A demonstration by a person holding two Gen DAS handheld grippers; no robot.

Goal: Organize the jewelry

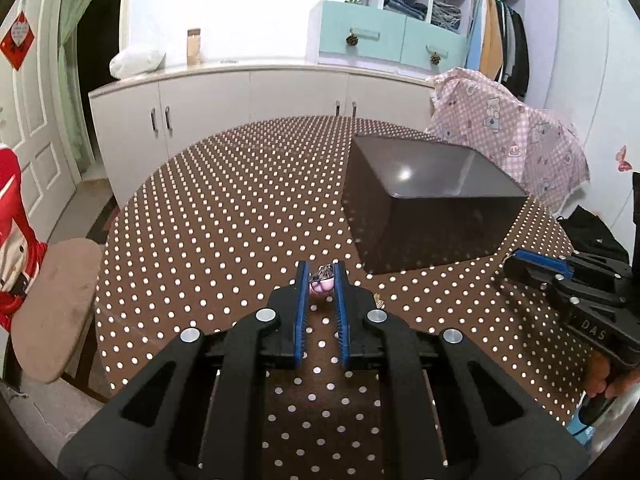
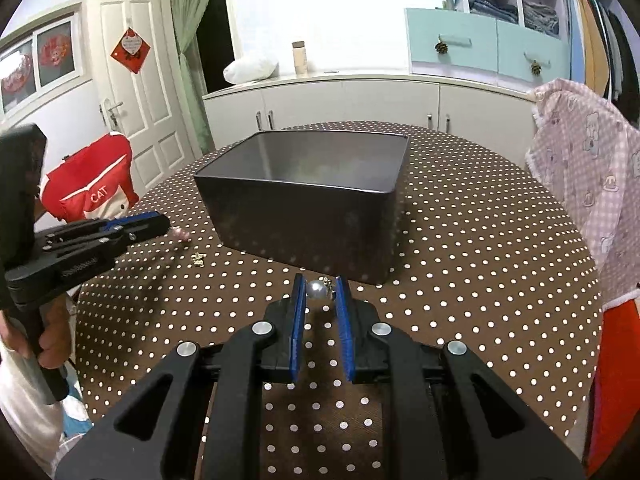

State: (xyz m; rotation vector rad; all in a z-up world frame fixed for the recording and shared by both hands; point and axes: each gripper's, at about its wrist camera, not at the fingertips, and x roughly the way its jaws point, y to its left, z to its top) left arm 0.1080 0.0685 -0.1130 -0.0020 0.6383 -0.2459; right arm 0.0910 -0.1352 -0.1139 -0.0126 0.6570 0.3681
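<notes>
Nearest, the left gripper (image 1: pixel 321 276) pinches a pink bead earring (image 1: pixel 322 285) and the right gripper (image 2: pixel 319 290) a pearl earring (image 2: pixel 317 289), both low over the polka-dot tablecloth (image 1: pixel 224 216), apparently bound for the open dark box (image 2: pixel 304 200) just beyond. A small gold piece (image 2: pixel 198 259) lies loose.

The table cover (image 1: pixel 224 208) looked like a woven cloth, brown with pale dots, matt and lightly textured. The box (image 2: pixel 304 220) appeared as dark metal with a smooth, semi-gloss finish that reflected light inside. Both the left gripper (image 1: pixel 322 276) and the right gripper (image 2: pixel 320 290) were matt black plastic with ribbed blue pads (image 2: pixel 298 320) and bright metal pins. The pearl earring (image 2: pixel 316 290) was glossy; the pink bead earring (image 1: pixel 322 287) had a smooth sheen.
</notes>
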